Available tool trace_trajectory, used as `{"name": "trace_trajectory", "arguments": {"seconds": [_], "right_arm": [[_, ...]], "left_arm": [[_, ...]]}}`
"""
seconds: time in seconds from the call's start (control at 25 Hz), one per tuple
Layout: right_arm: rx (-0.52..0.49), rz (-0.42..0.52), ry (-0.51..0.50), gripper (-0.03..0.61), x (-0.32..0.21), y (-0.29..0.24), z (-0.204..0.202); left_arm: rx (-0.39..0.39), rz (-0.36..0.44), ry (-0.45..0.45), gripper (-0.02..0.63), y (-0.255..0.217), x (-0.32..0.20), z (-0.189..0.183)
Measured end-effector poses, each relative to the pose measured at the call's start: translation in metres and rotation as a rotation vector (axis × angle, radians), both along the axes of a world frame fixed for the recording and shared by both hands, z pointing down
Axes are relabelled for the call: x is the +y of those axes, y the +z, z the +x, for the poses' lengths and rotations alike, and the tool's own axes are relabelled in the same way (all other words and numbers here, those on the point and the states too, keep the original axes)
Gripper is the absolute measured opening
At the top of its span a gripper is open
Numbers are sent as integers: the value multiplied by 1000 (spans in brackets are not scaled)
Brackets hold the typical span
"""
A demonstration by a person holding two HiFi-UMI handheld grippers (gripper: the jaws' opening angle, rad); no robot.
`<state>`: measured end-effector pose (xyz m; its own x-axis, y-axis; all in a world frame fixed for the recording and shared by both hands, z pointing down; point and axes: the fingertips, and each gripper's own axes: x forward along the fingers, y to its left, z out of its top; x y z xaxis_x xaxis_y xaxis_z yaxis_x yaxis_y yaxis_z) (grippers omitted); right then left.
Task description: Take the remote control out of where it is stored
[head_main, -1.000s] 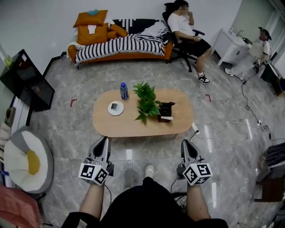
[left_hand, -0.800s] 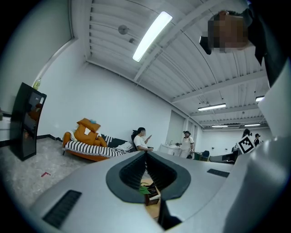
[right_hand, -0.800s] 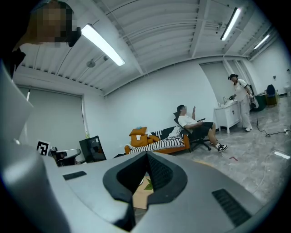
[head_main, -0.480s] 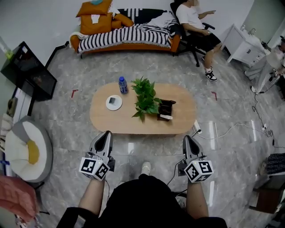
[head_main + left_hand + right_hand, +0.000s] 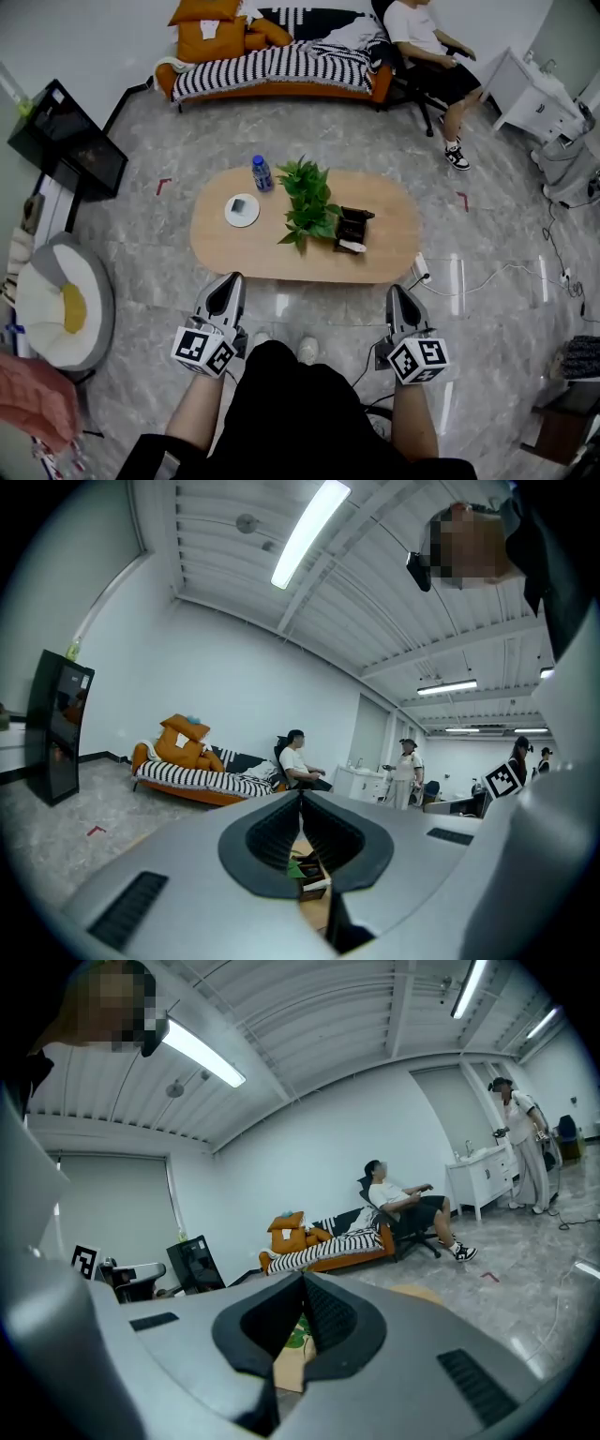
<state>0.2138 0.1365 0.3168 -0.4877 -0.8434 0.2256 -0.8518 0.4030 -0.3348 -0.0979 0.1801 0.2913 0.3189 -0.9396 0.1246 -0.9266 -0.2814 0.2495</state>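
Note:
A dark storage box (image 5: 353, 227) stands on the oval wooden coffee table (image 5: 394, 253), right of a green potted plant (image 5: 307, 202). A white remote control (image 5: 351, 246) lies at the box's near edge. My left gripper (image 5: 233, 281) is shut and empty, held over the floor just short of the table's near left edge. My right gripper (image 5: 397, 292) is shut and empty too, near the table's near right edge. In the left gripper view the box (image 5: 309, 868) shows through the jaw gap. In the right gripper view only the plant (image 5: 298, 1338) and the tabletop show there.
A white plate (image 5: 242, 209) and a blue water bottle (image 5: 262, 173) sit on the table's left half. A striped sofa (image 5: 281, 67) and a seated person (image 5: 429, 42) are behind. A black screen (image 5: 66, 141) and a round seat (image 5: 54, 314) stand left. A power strip and cables (image 5: 423, 272) lie right.
I have stepped closer to the table; it now sits lower in the head view. Both grippers came forward with me and stayed shut.

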Motion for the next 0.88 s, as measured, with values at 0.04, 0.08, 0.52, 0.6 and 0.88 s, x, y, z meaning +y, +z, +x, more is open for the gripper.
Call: {"name": "trace_trajectory", "arguments": {"seconds": [0.04, 0.08, 0.52, 0.6, 0.88], "right_arm": [[6, -6, -6, 6, -2, 3, -1], [14, -13, -12, 6, -5, 6, -2], [94, -90, -56, 6, -40, 44, -17], [97, -122, -71, 6, -41, 57, -23], [237, -155, -98, 6, -56, 101, -49]], "left_arm": [[-4, -6, 1, 15, 2, -1, 0], [-6, -11, 2, 15, 5, -3, -1], [-56, -58, 46, 15, 41, -47, -3], [-72, -75, 54, 15, 50, -55, -3], [-84, -139, 84, 15, 86, -78, -7]]}}
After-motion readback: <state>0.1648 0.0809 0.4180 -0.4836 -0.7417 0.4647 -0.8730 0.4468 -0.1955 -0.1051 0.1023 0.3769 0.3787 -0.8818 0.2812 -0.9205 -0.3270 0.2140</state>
